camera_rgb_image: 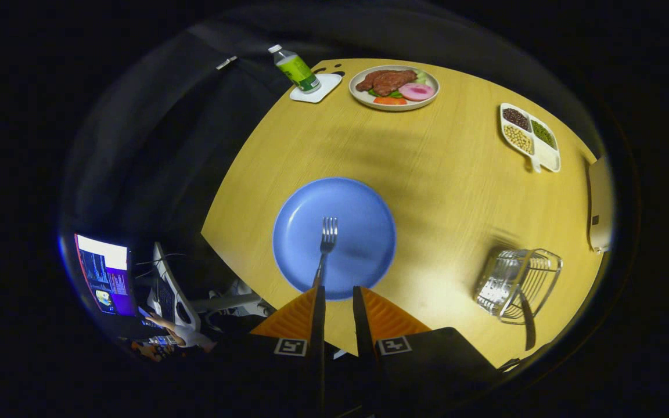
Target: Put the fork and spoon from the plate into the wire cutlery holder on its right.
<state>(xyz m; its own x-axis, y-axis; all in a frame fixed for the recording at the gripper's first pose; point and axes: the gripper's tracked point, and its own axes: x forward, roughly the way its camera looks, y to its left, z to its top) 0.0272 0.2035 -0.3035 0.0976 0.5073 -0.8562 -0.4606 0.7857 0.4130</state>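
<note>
The round wooden desk (pixel 439 174) carries everything. A blue plate (pixel 363 215) sits at its near edge, just ahead of the gripper (pixel 337 293); the fork (pixel 326 238) lies over it, its handle running back alongside the left finger. The jaws stand parted and whether they pinch the handle I cannot tell. The wire cutlery holder (pixel 517 284) stands to the plate's right, something dark already in it. A food plate (pixel 394 87), a divided bean dish (pixel 529 136) and a bottle (pixel 295 68) on a coaster line the far edge, well clear of the way.

We cannot tell whether the gripper (pixel 337 296) grips the fork (pixel 326 241): its handle vanishes behind the seven-o'clock finger (pixel 302 316); spoon unidentifiable.
</note>
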